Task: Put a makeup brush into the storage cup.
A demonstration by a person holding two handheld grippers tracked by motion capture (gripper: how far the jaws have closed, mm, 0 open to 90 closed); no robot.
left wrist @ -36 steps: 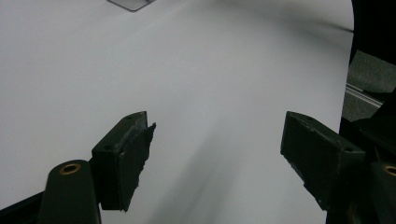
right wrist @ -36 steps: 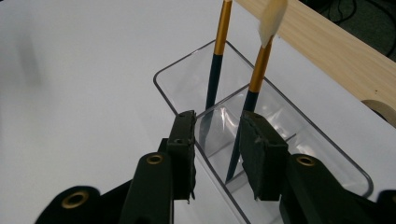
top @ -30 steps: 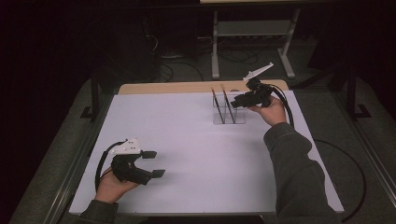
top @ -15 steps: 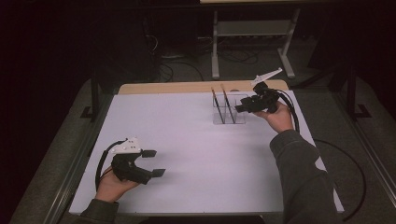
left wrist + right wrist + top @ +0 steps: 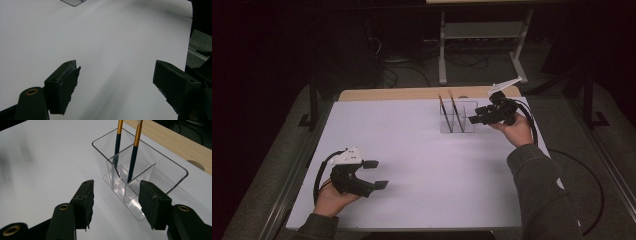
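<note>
A clear divided holder (image 5: pixel 458 120) stands at the back right of the white table (image 5: pixel 432 165). Two paintbrushes (image 5: pixel 450 107) lean upright in it. In the right gripper view the holder (image 5: pixel 160 173) is just ahead of the jaws, and the dark-handled, gold-banded brushes (image 5: pixel 117 143) (image 5: pixel 134 147) stand in separate compartments. My right gripper (image 5: pixel 474 119) (image 5: pixel 116 202) sits just right of the holder; its jaws have just been opening and nothing is between them. My left gripper (image 5: pixel 376 174) (image 5: pixel 115 85) rests at the near left, wide open over bare table.
A wooden strip (image 5: pixel 412 93) runs along the table's far edge, with a round hole (image 5: pixel 196 165) in it. Cables (image 5: pixel 582 175) trail off the right side. A metal stand (image 5: pixel 482 30) is on the dark floor behind the table.
The right hand has drawn back to the right, away from the holder, and its jaws stand wider. The left hand has not moved.
</note>
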